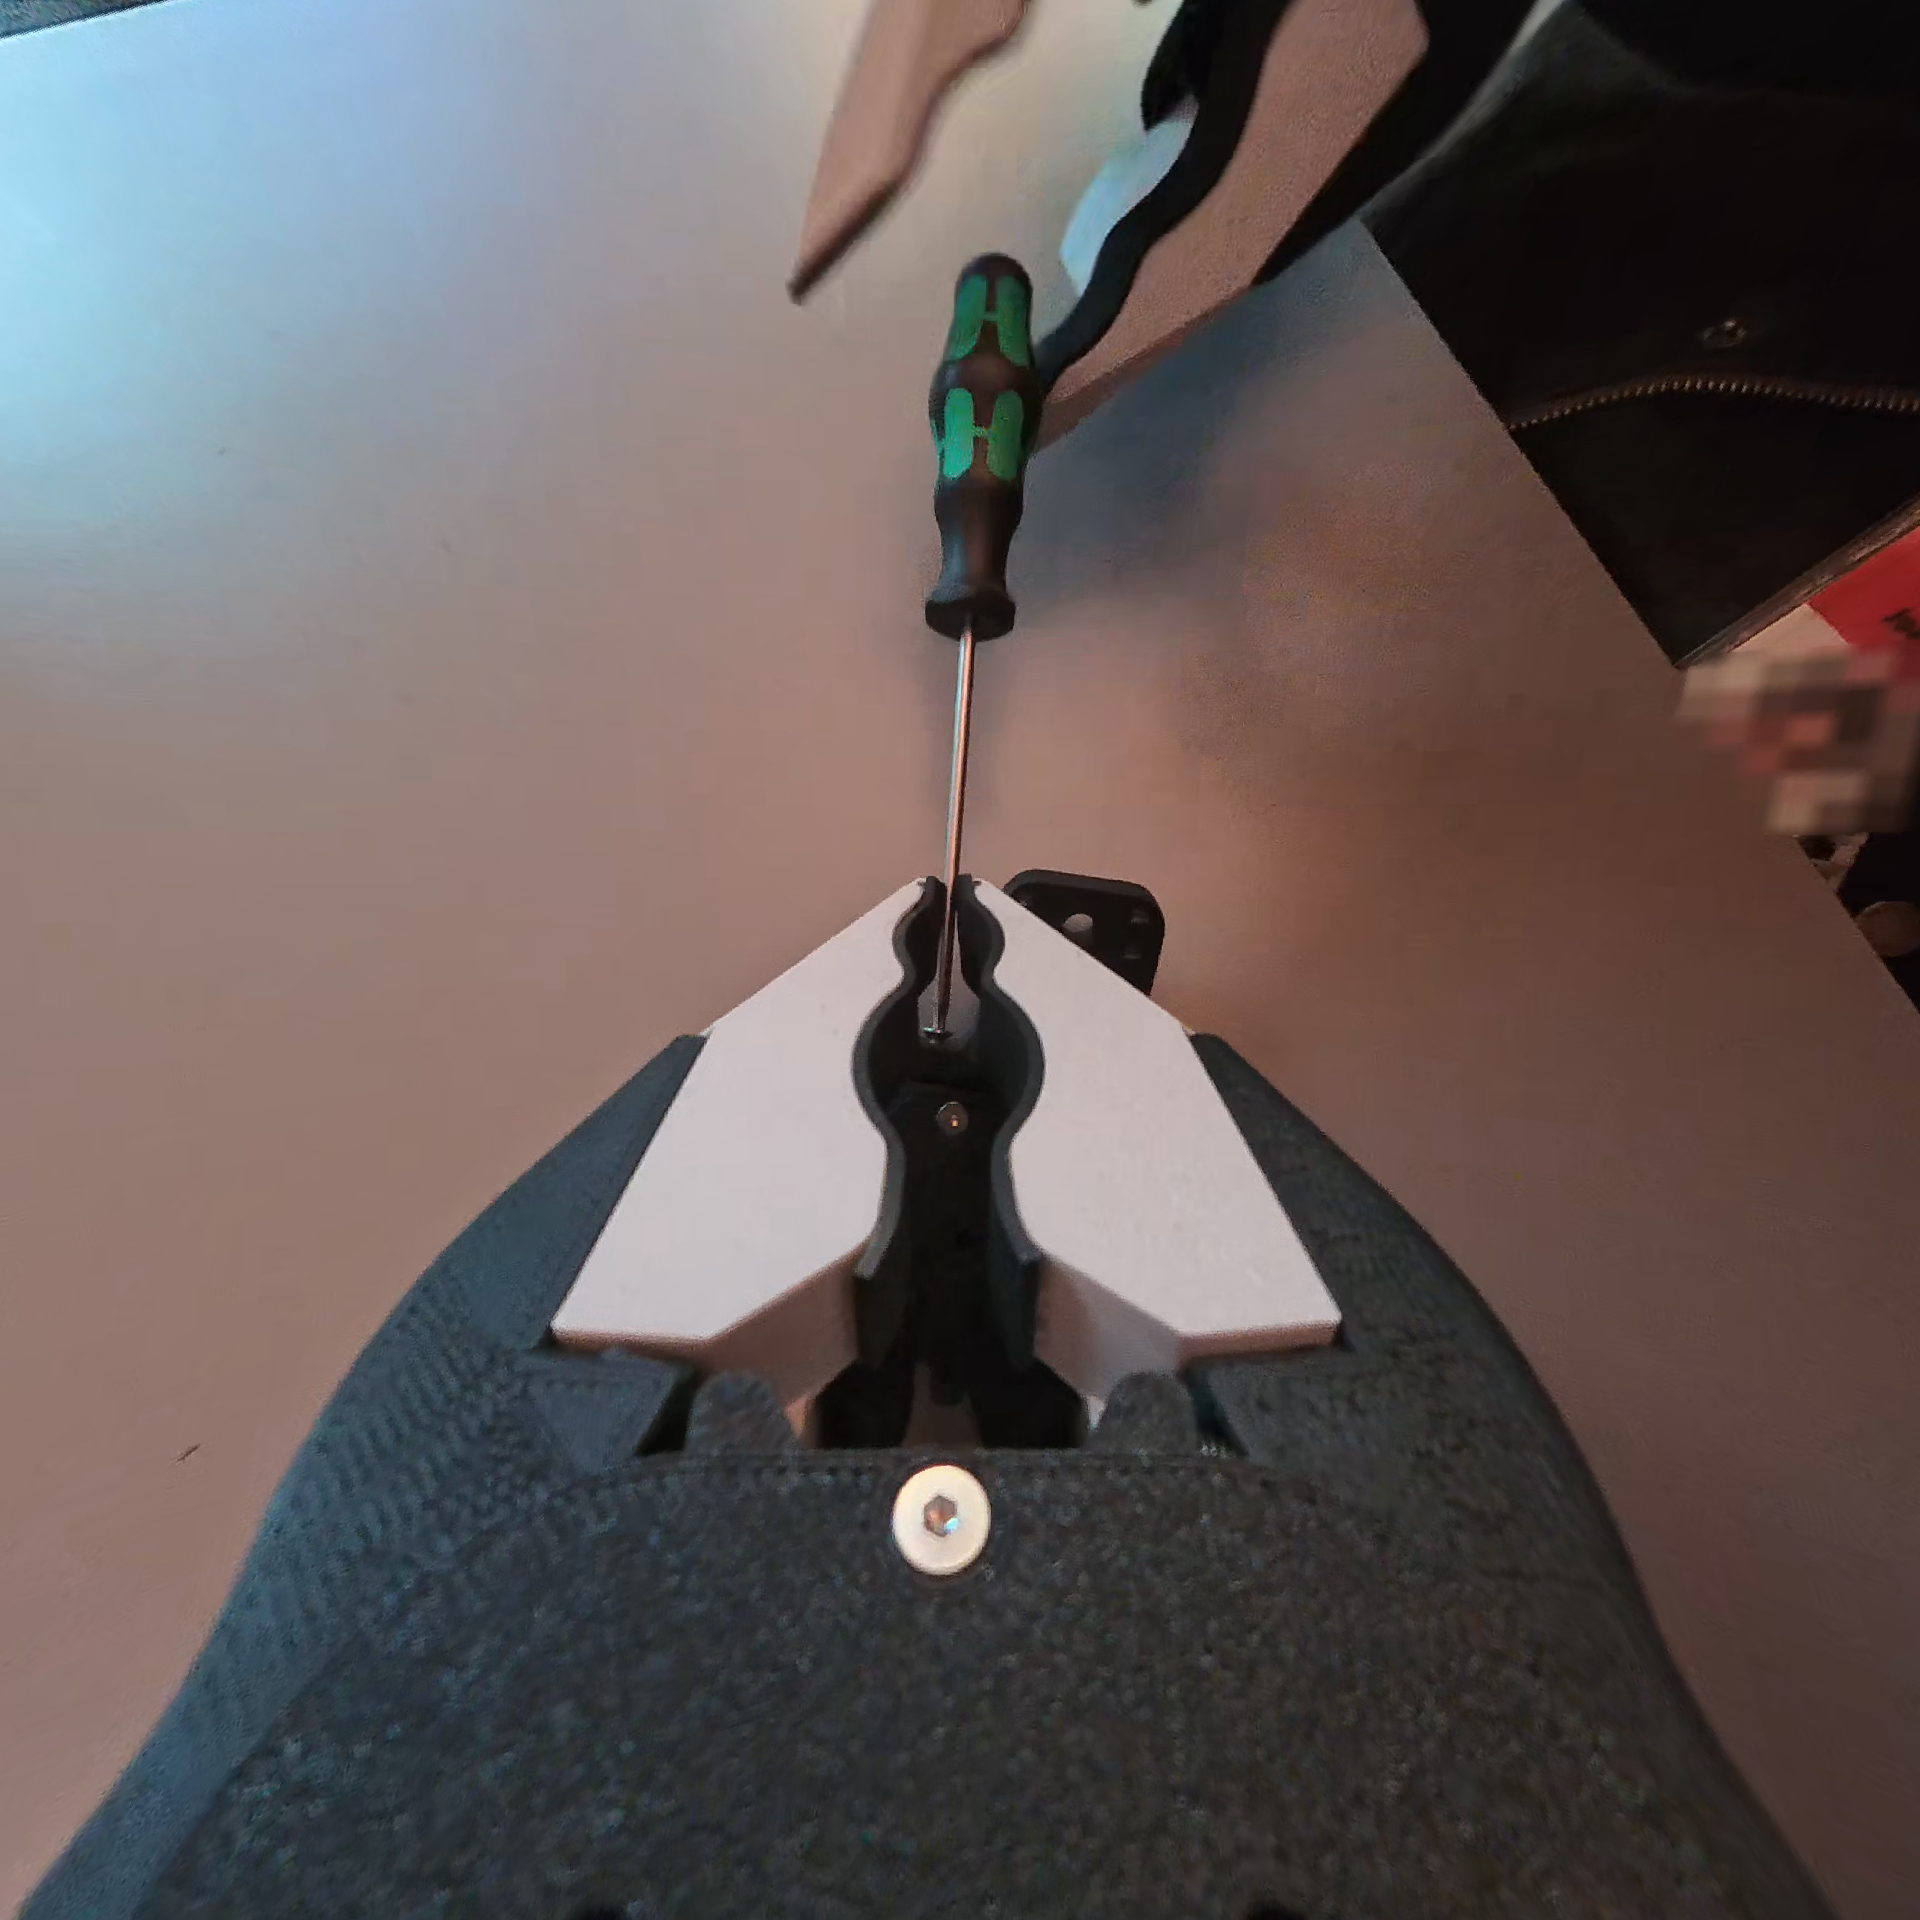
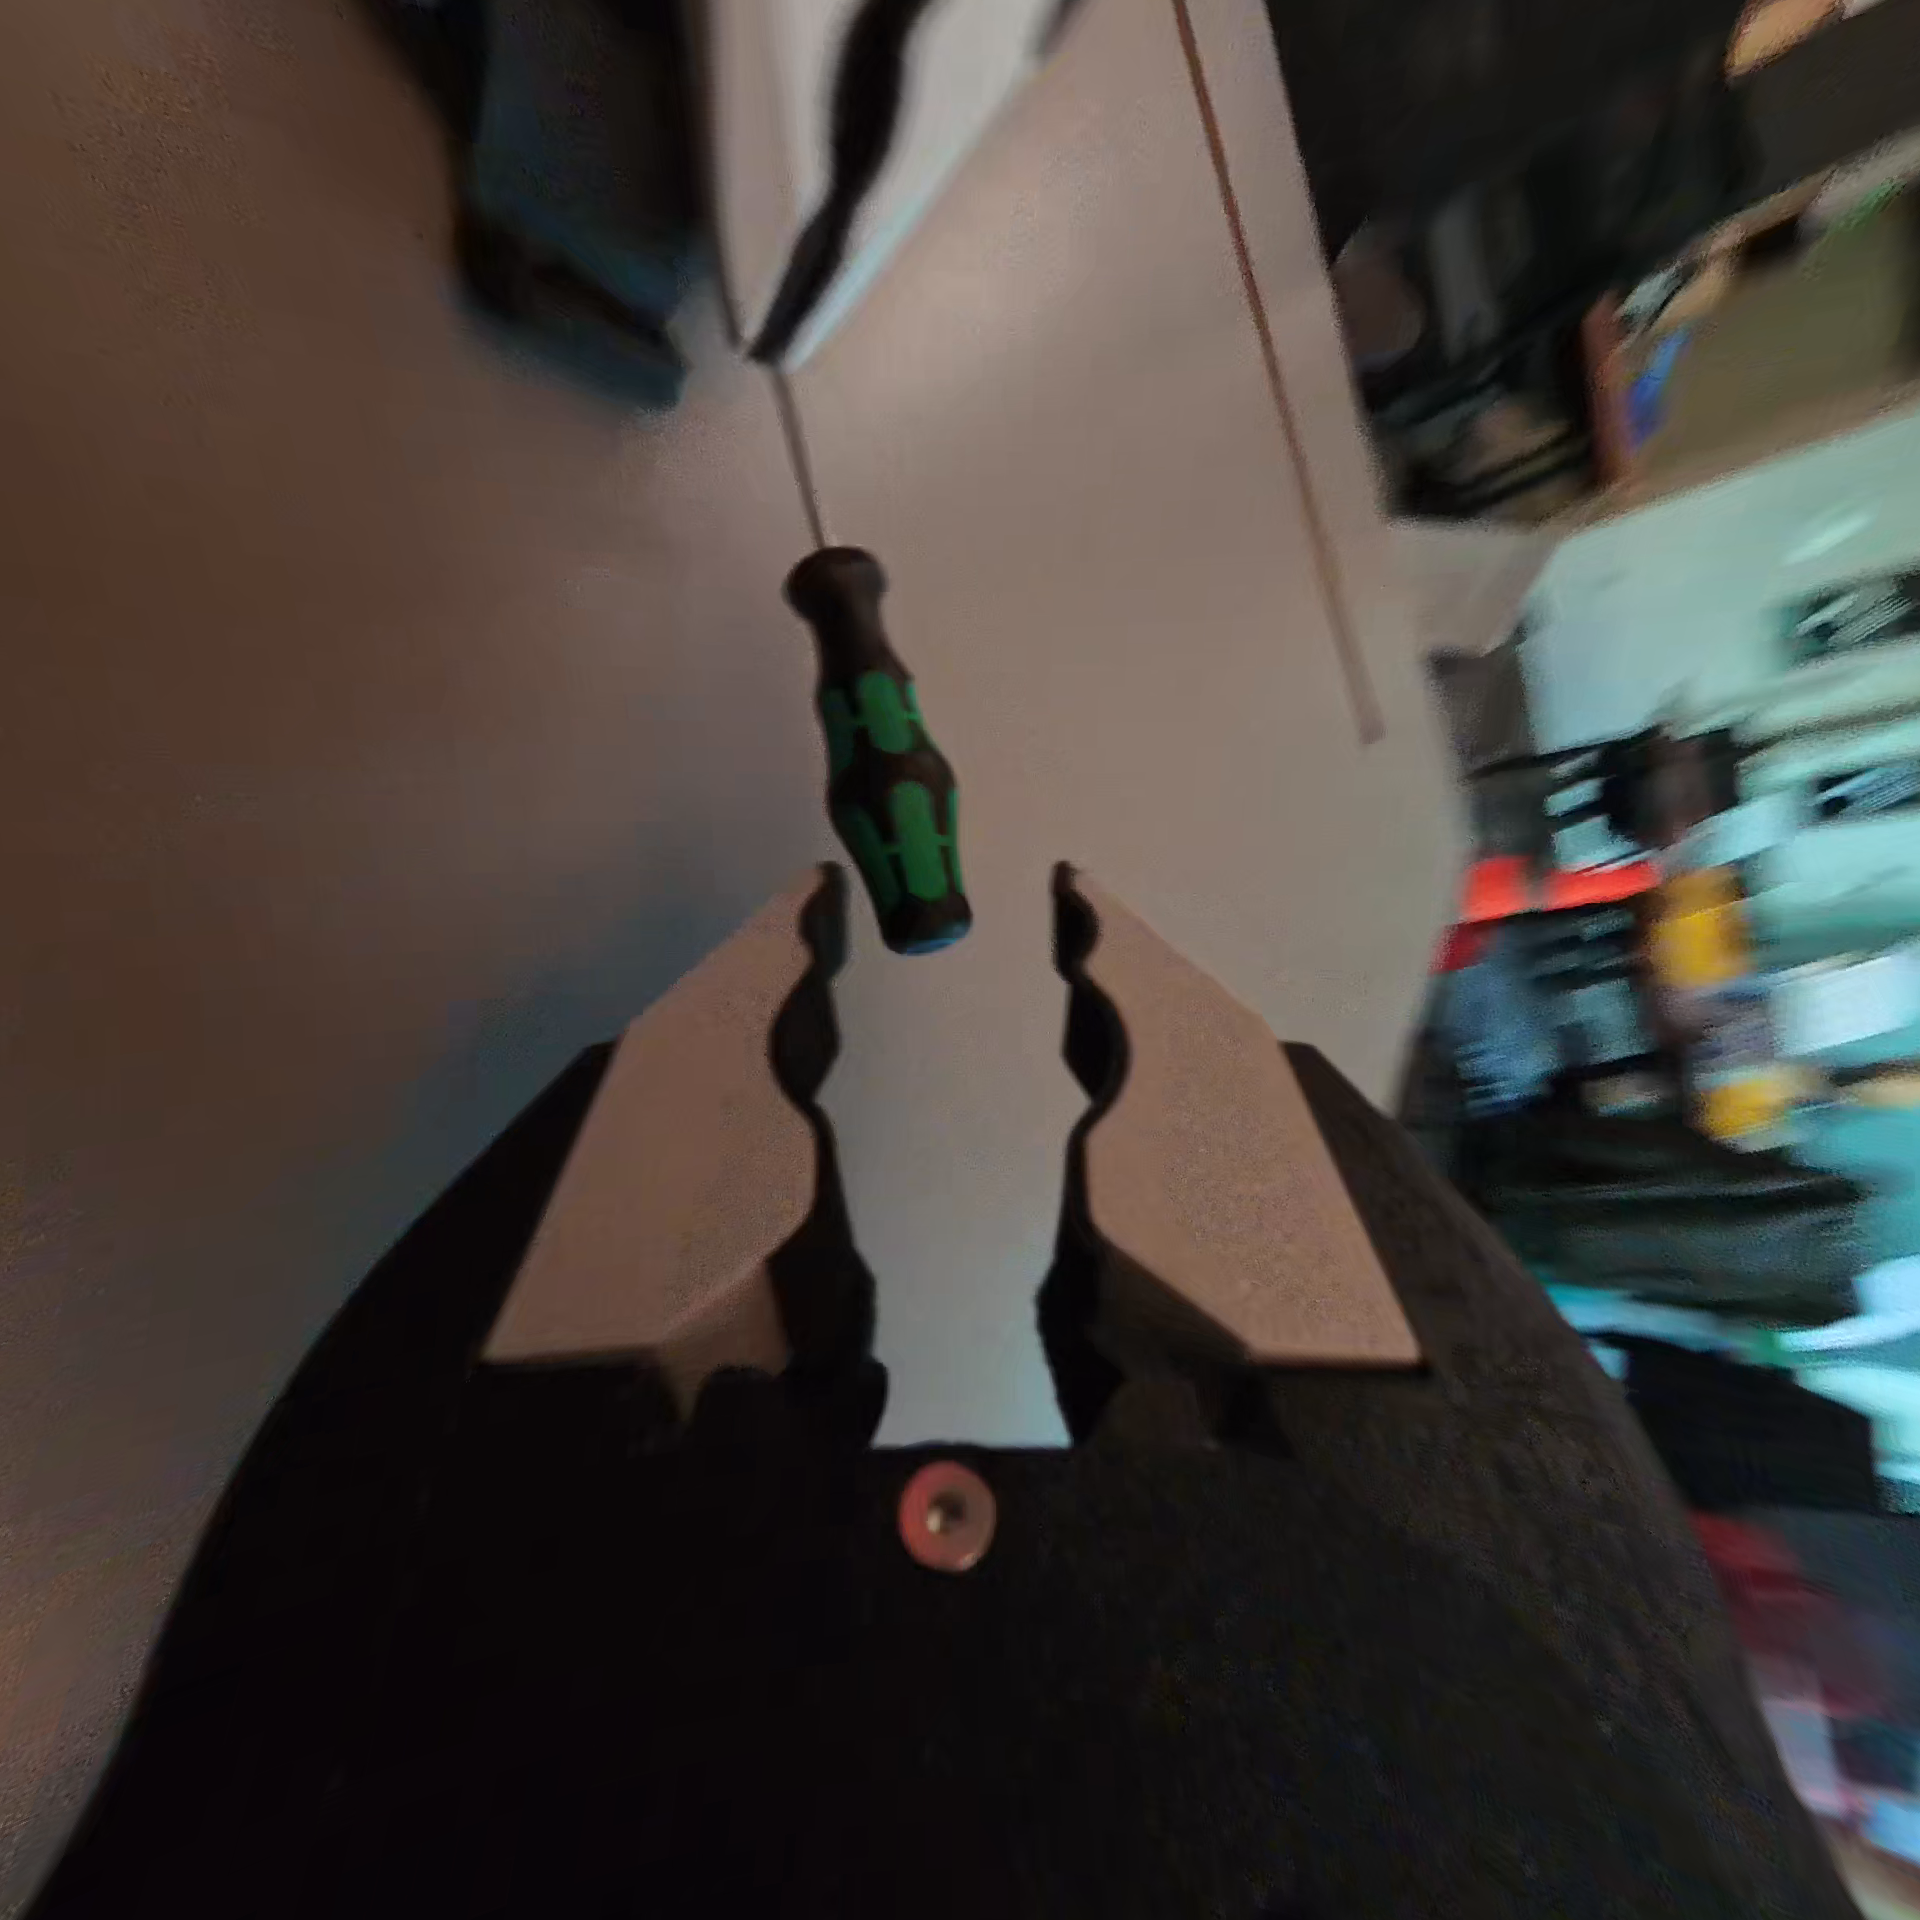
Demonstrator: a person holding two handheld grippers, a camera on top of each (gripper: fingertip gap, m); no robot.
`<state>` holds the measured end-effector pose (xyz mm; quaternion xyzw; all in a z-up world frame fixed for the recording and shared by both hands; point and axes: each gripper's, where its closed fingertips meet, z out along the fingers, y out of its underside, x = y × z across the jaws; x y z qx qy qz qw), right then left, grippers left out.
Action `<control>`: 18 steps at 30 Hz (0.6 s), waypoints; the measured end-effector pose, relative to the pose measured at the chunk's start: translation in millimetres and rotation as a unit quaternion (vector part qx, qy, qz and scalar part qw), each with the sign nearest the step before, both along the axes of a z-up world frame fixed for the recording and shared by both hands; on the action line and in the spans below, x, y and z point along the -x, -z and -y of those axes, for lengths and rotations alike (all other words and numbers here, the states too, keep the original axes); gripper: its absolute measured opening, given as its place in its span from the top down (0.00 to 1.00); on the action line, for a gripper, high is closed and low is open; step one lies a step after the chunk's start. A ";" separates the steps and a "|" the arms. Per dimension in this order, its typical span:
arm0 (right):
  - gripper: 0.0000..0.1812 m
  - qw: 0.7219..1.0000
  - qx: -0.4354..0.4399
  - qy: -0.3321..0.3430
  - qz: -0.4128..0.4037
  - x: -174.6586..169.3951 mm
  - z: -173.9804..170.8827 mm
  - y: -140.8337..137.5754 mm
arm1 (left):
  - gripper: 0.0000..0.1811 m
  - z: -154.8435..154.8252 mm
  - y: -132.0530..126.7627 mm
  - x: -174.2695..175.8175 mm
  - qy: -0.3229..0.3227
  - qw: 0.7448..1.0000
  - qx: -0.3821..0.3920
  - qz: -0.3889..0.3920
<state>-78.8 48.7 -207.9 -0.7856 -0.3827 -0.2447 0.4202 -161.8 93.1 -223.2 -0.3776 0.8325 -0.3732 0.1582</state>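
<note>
A screwdriver [image 1: 977, 436] with a black and green handle and a thin steel shaft is held above a pale table [image 1: 416, 623]. My left gripper [image 1: 948, 891] is shut on the tip end of the shaft, with the handle pointing away from it. My right gripper [image 2: 940, 883] is open and the butt of the screwdriver's handle [image 2: 894, 790] lies just ahead of its fingertips, nearer the left one, without clear contact. The left wrist view shows the right gripper's fingers [image 1: 894, 135] on either side of the handle's far end. The right wrist view shows the left gripper [image 2: 821, 239], blurred, at the far end of the shaft.
A small black plate with holes [image 1: 1107, 925] lies on the table just beyond my left fingers. A black bag with a zipper [image 1: 1662, 364] sits past the table's right edge. A thin pale rod [image 2: 1278, 395] lies on the table. Blurred clutter [image 2: 1683, 831] fills the right side. The gap from one gripper's tips to the other's is roughly 10 cm.
</note>
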 end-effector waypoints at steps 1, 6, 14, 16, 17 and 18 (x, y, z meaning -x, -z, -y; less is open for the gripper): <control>0.73 0.996 0.024 0.020 -0.082 -1.2 -0.3 0.2 | 0.99 0.0 -0.1 0.1 0.000 1.000 0.000 0.001; 0.68 0.813 0.206 0.064 -0.541 21.1 10.0 3.5 | 0.98 0.0 0.0 0.1 0.001 1.000 0.000 0.000; 0.89 0.748 0.245 0.037 -0.615 30.1 11.8 -6.6 | 0.98 0.8 0.3 0.9 0.004 1.000 -0.002 -0.001; 0.89 0.804 0.221 0.022 -0.551 29.7 11.5 -7.0 | 0.98 0.8 0.2 0.9 0.004 1.000 -0.001 -0.001; 0.89 0.845 0.202 0.008 -0.494 29.8 11.7 -7.0 | 0.98 0.9 0.3 1.0 0.004 1.000 -0.002 -0.002; 0.89 0.889 0.179 -0.010 -0.422 30.3 12.2 -7.2 | 0.98 1.1 0.2 1.1 0.005 1.000 -0.001 -0.002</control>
